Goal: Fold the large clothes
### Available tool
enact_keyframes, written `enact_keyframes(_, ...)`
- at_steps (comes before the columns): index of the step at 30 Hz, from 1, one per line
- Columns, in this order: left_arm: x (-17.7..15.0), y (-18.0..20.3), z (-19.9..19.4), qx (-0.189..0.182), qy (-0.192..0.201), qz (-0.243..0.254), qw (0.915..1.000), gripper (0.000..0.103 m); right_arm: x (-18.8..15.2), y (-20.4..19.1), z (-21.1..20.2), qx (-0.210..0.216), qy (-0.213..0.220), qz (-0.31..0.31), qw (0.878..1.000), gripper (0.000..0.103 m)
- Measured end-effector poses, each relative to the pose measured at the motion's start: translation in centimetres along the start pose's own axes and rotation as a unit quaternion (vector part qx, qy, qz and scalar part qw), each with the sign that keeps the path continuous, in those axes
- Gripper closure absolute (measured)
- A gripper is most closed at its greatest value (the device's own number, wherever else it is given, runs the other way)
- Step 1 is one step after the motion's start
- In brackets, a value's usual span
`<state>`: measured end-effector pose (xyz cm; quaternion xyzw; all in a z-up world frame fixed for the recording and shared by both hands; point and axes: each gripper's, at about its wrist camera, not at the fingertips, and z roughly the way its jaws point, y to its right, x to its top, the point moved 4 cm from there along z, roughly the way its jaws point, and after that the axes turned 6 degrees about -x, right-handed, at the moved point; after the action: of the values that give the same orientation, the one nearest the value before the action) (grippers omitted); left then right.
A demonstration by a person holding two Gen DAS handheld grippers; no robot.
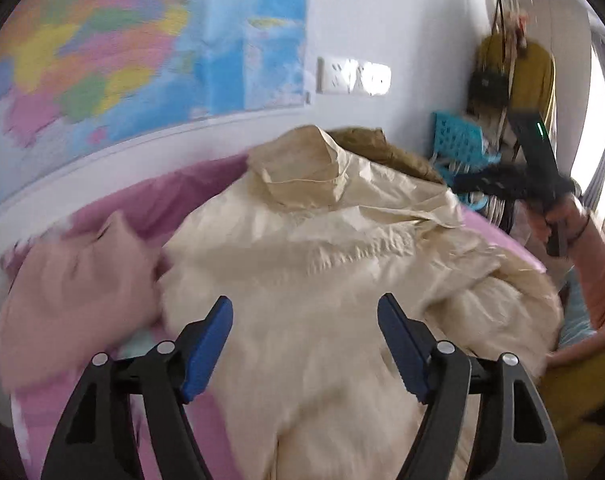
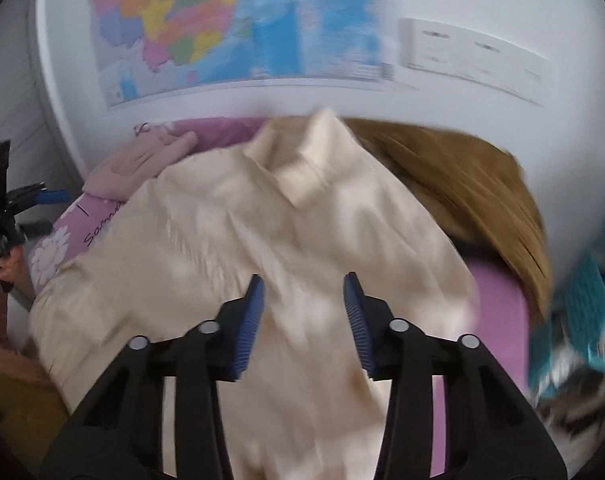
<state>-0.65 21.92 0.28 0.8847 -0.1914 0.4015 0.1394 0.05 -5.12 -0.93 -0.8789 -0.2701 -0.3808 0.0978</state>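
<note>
Left wrist view, nearest first: the left tongs [image 1: 305, 346] stand wide with nothing between them, above the cream jacket [image 1: 322, 264]. The jacket lies spread on the pink bed sheet [image 1: 190, 196], crumpled, collar toward the wall. Left of the jacket sits a pale pink garment [image 1: 74, 280]; right of it, a hand [image 1: 558, 220] grips the other tool. Beyond the jacket hangs a map [image 1: 142, 52]. Only the right wrist view shows the right tongs [image 2: 304, 322], part open and empty over the jacket, and a brown garment [image 2: 462, 184] behind it.
</note>
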Motion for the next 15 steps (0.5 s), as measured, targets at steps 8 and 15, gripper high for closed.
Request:
enact_keyframes(8, 6.9, -4.0, 13.9, 0.007, -0.071, -0.016, 0.9973, 0.053, 6.0, -2.9, 12.8, -0.009, -0.075, -0.071, 0.995, 0.090)
enact_keyframes(15, 10.1, -7.4, 22.3, -0.010, -0.130, -0.076, 0.9886, 0.075, 9.8, 3.2, 15.8, -0.017, -0.038, 0.034, 0.999, 0.103)
